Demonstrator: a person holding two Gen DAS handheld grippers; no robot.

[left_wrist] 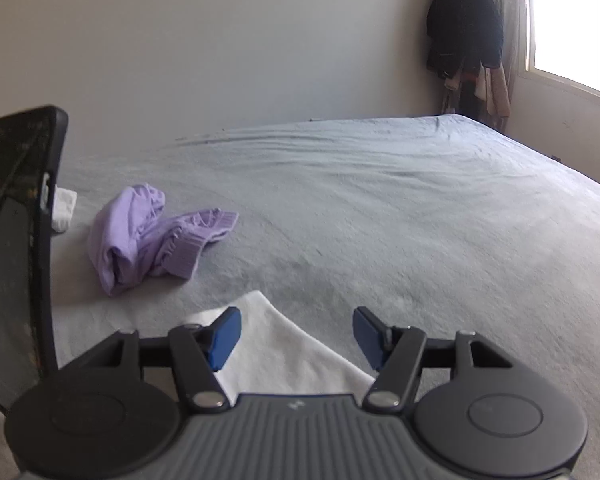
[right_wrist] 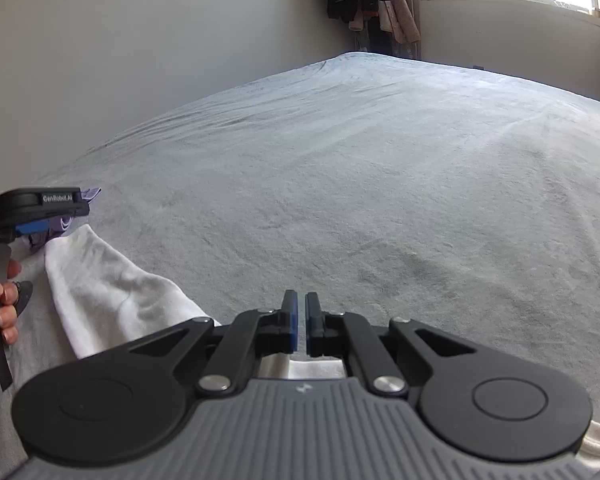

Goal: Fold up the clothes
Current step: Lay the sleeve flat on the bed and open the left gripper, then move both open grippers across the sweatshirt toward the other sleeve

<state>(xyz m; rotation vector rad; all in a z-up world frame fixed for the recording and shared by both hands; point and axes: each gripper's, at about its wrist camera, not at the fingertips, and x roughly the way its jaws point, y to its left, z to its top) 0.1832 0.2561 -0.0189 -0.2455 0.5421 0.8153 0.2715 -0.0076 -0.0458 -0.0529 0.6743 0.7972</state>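
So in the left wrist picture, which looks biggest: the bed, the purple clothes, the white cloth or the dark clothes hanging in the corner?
1. Bed
2. Purple clothes, white cloth and dark hanging clothes look similar. The white cloth is nearest and partly hidden, so no ranking.

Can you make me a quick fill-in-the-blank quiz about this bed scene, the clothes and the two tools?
1. The crumpled garment lying beyond the left tool is ____ in colour.
2. The left tool's jaws stand ____ above the white cloth.
3. The right tool has its jaws ____.
4. Both garments lie on a grey-blue ____.

Missing words: purple; open; shut; bed
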